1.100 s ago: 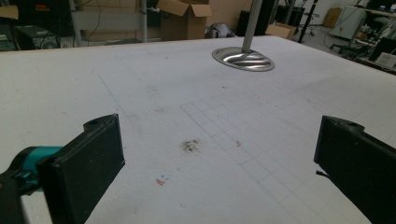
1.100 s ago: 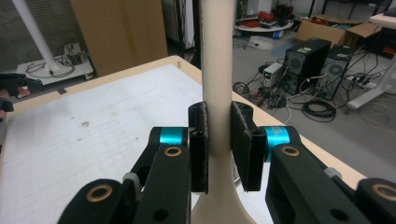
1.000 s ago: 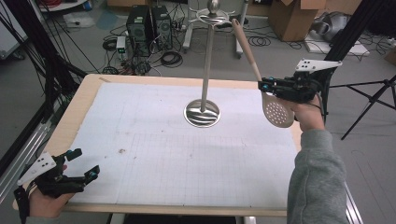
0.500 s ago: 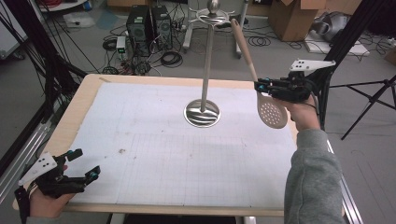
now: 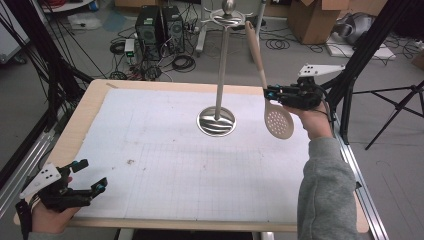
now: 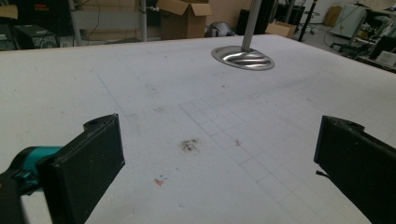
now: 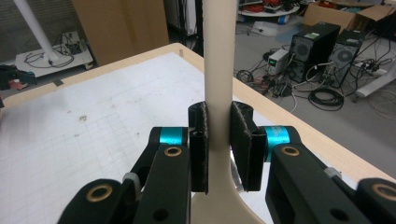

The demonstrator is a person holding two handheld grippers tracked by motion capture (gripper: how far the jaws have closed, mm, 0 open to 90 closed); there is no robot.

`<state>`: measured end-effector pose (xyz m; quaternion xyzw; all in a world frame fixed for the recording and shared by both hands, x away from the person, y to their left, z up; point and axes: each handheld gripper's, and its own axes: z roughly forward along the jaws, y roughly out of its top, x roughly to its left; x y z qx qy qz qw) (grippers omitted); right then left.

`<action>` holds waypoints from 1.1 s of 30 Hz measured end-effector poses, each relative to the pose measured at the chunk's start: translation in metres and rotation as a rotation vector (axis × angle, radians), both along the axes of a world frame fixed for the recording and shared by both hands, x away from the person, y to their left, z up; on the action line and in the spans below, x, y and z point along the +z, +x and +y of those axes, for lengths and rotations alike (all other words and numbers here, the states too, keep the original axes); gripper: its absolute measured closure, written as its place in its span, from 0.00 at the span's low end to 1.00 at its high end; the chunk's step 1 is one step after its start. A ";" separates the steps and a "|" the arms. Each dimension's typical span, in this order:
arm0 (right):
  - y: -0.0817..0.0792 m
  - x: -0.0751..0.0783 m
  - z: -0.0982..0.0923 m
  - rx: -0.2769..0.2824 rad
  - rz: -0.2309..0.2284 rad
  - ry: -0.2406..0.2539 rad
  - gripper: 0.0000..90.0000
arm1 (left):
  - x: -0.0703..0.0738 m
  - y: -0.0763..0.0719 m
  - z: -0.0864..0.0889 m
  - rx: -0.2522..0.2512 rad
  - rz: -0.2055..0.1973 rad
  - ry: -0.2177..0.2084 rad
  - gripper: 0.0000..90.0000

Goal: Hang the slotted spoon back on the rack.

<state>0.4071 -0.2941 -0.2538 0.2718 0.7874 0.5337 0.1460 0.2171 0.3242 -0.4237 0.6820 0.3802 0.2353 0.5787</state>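
Beige slotted spoon (image 5: pixel 278 117) is clamped at its neck by the right hand-held gripper (image 5: pixel 270 93), bowl hanging below.

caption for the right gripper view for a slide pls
Right gripper clamped on the handle of a beige slotted spoon, held above the white gridded table.

Count, this moment. Grippers in my hands: 2, my left gripper (image 5: pixel 85 181) at the near left corner, my right gripper (image 5: pixel 270 93) at the far right. Slotted spoons: 1, one cream spoon (image 5: pixel 278 117) in the right gripper. Metal stands: 1, one stand (image 5: pixel 216 121) with a round base, far of centre. Tables: 1, one table (image 5: pixel 90 102) with a white gridded sheet. On the floor beyond the far edge: 2 black computer towers (image 5: pixel 160 27); cardboard boxes (image 5: pixel 312 20), at least 1.
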 end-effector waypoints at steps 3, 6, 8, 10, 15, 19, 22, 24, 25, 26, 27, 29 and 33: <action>0.001 -0.001 0.004 -0.004 0.002 -0.004 0.87 | 0.000 0.000 0.000 0.001 -0.001 -0.002 0.02; 0.003 -0.003 0.007 -0.002 0.001 -0.006 0.87 | 0.001 -0.001 0.000 0.002 -0.002 -0.003 0.02; 0.003 -0.003 0.009 0.000 0.003 -0.003 0.87 | 0.001 -0.001 0.001 0.004 -0.002 -0.004 0.02; 0.004 -0.004 0.011 0.001 0.007 0.005 0.87 | 0.000 -0.001 0.001 0.001 -0.001 -0.006 0.02; 0.005 -0.006 0.015 -0.001 0.010 0.011 0.87 | 0.001 -0.001 0.001 0.002 -0.005 -0.008 0.02; 0.007 -0.008 0.018 0.003 0.012 0.018 0.87 | 0.001 -0.001 0.001 -0.003 -0.008 -0.010 0.02; 0.009 -0.010 0.020 0.004 0.014 0.022 0.87 | 0.000 -0.001 0.001 -0.006 -0.006 -0.011 0.02; 0.010 -0.010 0.022 0.003 0.019 0.018 0.87 | 0.000 -0.001 0.001 -0.009 -0.007 -0.011 0.02; 0.010 -0.011 0.023 0.003 0.020 0.018 0.87 | 0.000 -0.001 0.001 -0.008 -0.008 -0.009 0.02; 0.010 -0.011 0.024 -0.001 0.021 0.013 0.87 | 0.000 -0.001 0.001 -0.007 -0.009 -0.009 0.02; 0.010 -0.011 0.025 -0.004 0.030 0.009 0.87 | 0.000 -0.001 0.001 -0.008 -0.009 -0.009 0.02; 0.012 -0.012 0.028 -0.003 0.032 0.006 0.87 | 0.001 -0.002 0.001 -0.007 -0.009 -0.013 0.02; 0.014 -0.014 0.031 0.008 0.044 0.019 0.87 | 0.000 -0.002 0.002 -0.009 -0.008 -0.014 0.02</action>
